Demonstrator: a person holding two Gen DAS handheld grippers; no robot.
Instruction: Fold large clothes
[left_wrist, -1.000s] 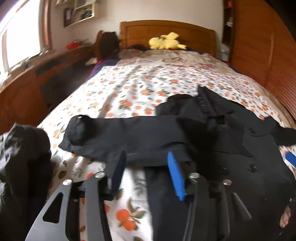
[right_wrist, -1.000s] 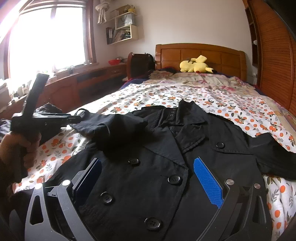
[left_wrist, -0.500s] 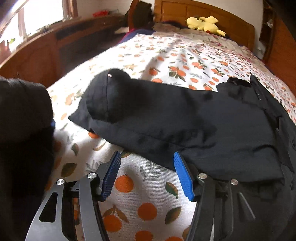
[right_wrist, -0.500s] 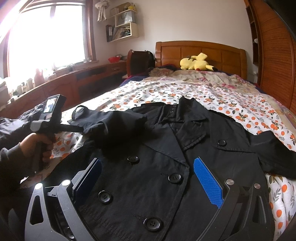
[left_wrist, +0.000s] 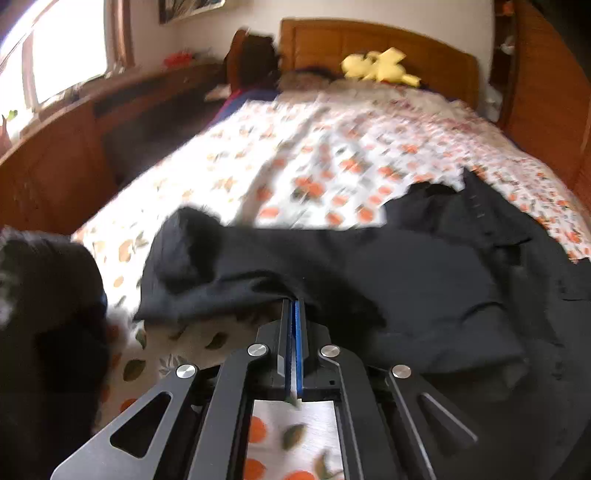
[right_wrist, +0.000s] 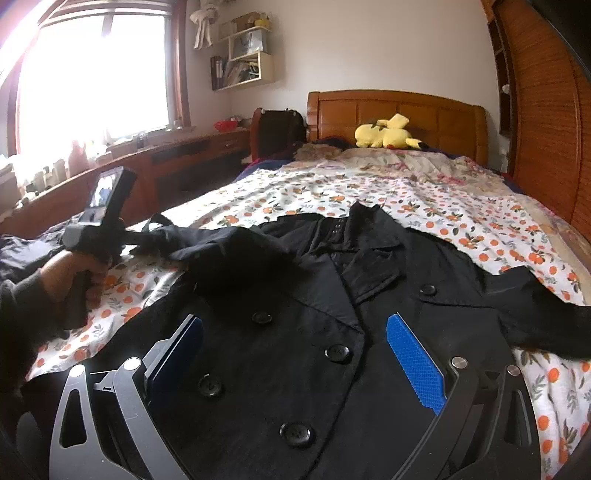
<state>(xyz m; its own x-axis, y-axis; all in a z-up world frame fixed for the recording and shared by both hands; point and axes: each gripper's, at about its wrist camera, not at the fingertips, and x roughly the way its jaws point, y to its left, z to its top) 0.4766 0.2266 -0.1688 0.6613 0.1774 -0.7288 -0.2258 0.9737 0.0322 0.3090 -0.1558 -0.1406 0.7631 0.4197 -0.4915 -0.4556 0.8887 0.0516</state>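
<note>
A black double-breasted coat (right_wrist: 295, 343) lies face up on the bed, collar toward the headboard. Its left sleeve (left_wrist: 332, 273) is folded across the chest. My left gripper (left_wrist: 293, 310) is shut on the near edge of that sleeve and lifts it slightly; it also shows in the right wrist view (right_wrist: 110, 236), at the coat's left side. My right gripper (right_wrist: 295, 350) is open and empty, hovering low over the coat's buttoned front. The coat's other sleeve (right_wrist: 546, 314) stretches out to the right.
The bed has an orange-print sheet (right_wrist: 443, 206) and a wooden headboard (right_wrist: 399, 114) with a yellow plush toy (right_wrist: 384, 134). A wooden counter (right_wrist: 155, 166) runs along the left under the window. A wooden wardrobe (right_wrist: 546, 129) stands right. Dark clothing (left_wrist: 44, 314) lies at the left bed edge.
My left gripper went from open in front of the sleeve to shut on the sleeve's edge, and has raised it a little. My right gripper has stayed in place, open.
</note>
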